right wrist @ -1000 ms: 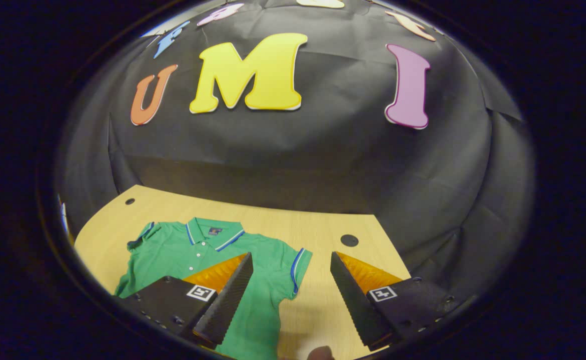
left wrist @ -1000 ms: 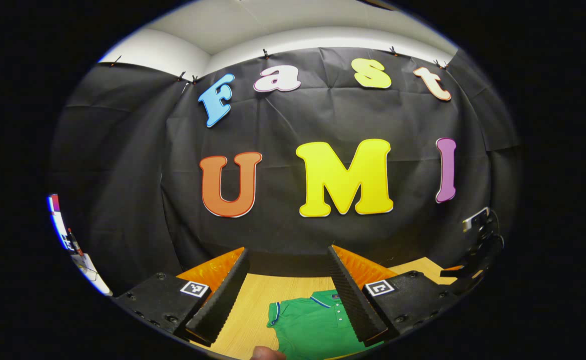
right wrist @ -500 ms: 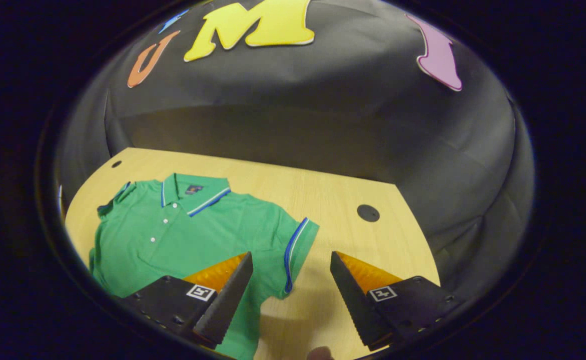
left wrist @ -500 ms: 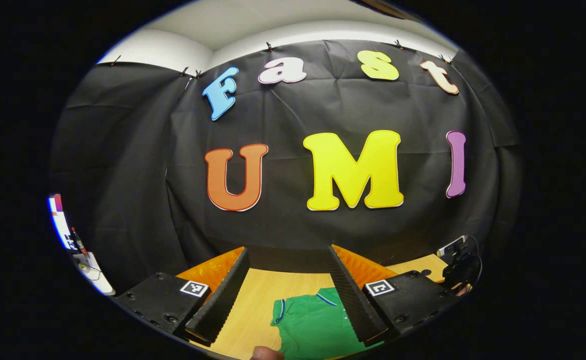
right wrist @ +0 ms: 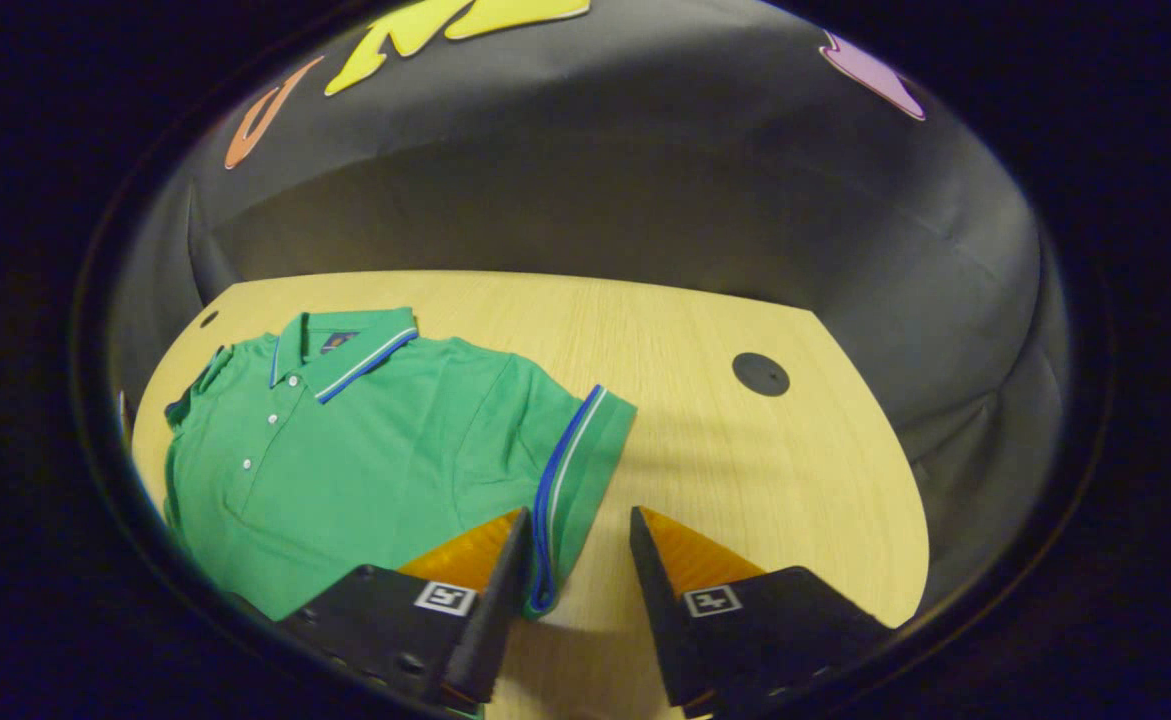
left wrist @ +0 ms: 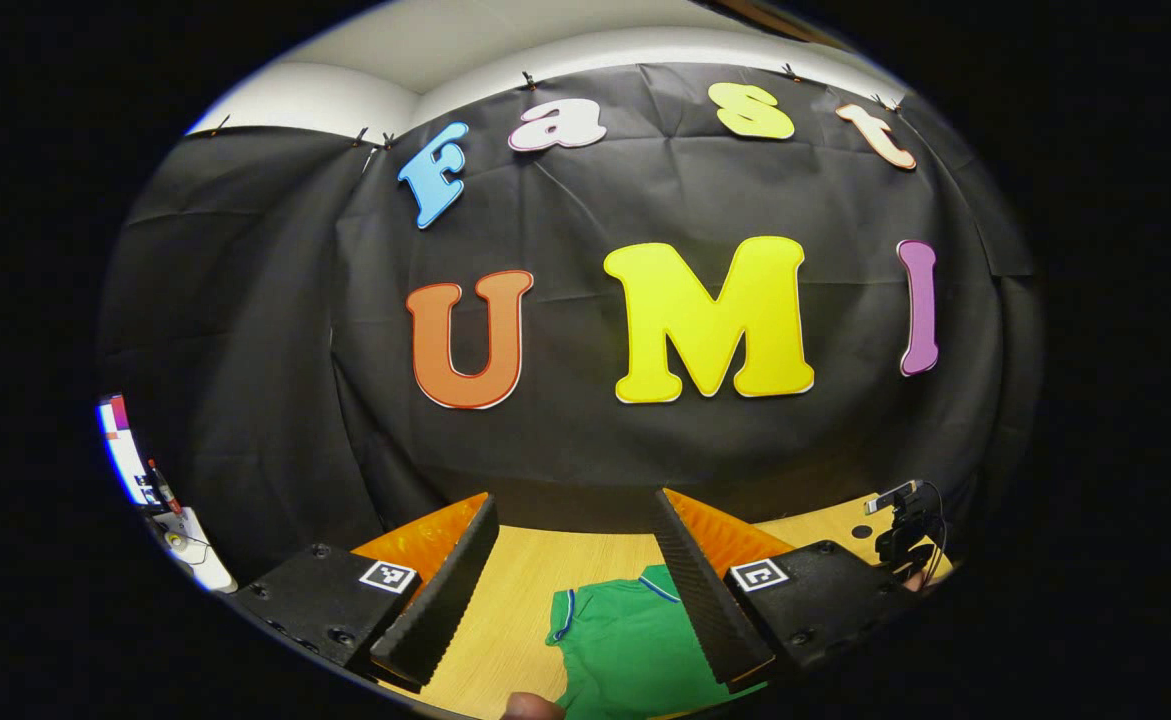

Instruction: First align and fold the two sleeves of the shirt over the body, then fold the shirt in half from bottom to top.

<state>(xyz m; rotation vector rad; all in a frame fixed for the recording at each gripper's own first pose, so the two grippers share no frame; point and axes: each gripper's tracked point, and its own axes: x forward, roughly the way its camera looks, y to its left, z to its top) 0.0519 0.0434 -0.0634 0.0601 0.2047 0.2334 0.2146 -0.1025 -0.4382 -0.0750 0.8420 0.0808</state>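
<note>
over the green shirt (right wrist: 365, 450) sleeve hem, right gripper (right wrist: 580, 550) apart; left gripper (left wrist: 575, 540) apart too

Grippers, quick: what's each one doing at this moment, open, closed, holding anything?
Left gripper: open, holding nothing, above the green shirt.
Right gripper: open, narrower gap, straddling the sleeve cuff, not gripping it.

Wooden table (right wrist: 745, 460) with dark round hole (right wrist: 761, 374); perhaps cabling at far left (left wrist: 170, 515).
</note>
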